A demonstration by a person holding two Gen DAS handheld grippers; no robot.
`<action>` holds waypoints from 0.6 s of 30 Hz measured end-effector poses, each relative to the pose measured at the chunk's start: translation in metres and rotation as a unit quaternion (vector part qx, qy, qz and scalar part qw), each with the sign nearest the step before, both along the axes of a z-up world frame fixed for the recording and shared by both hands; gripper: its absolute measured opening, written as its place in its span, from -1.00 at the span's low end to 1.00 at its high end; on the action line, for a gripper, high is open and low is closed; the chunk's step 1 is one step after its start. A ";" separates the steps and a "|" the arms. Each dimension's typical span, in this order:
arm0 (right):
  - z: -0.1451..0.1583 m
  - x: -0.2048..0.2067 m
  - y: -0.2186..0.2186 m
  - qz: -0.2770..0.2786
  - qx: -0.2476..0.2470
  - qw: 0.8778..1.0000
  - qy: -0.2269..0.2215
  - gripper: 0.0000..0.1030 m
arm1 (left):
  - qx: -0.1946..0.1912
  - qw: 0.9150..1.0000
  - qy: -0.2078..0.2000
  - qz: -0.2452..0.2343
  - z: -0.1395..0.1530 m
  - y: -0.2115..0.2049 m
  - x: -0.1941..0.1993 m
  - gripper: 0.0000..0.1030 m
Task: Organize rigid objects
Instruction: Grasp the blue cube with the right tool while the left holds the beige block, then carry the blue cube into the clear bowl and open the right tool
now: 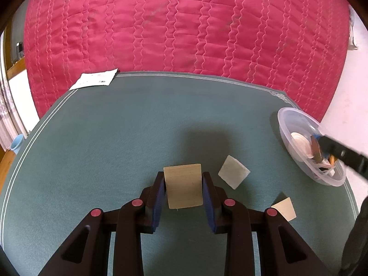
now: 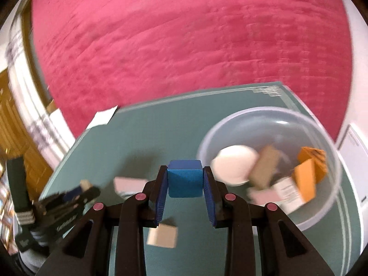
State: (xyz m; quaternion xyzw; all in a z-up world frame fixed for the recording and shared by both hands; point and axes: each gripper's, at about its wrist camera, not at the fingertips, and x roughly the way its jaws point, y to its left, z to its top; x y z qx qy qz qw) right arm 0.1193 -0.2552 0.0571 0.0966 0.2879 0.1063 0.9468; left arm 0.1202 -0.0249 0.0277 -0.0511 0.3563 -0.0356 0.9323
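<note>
Sorting blocks into the clear plastic bowl point(image 2: 271, 124). Right gripper point(image 2: 185, 180) pinching a blue cube point(image 2: 184, 179) beside the rim; left gripper point(image 1: 184, 185) clamping a pale wooden tile point(image 1: 183, 185) above the green mat point(image 1: 115, 138). Next, probably: carry over bowl, release.

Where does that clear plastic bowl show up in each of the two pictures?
Left wrist view: the clear bowl sits at the right edge, on the green mat.
Right wrist view: it fills the lower right, beside the right tool, which holds a blue block.
Shared landmark: the white paper at the mat's far left corner.
</note>
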 end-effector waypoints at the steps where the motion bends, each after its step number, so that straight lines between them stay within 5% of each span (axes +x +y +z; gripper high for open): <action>1: 0.001 0.000 -0.007 -0.010 0.006 1.000 -0.001 -0.40 | 0.000 1.000 -0.001 -0.001 0.000 -0.001 -0.001 -0.36; 18: -0.004 0.012 -0.064 -0.096 0.049 0.994 0.009 -0.40 | 0.000 1.000 -0.011 -0.008 0.005 -0.006 -0.007 -0.36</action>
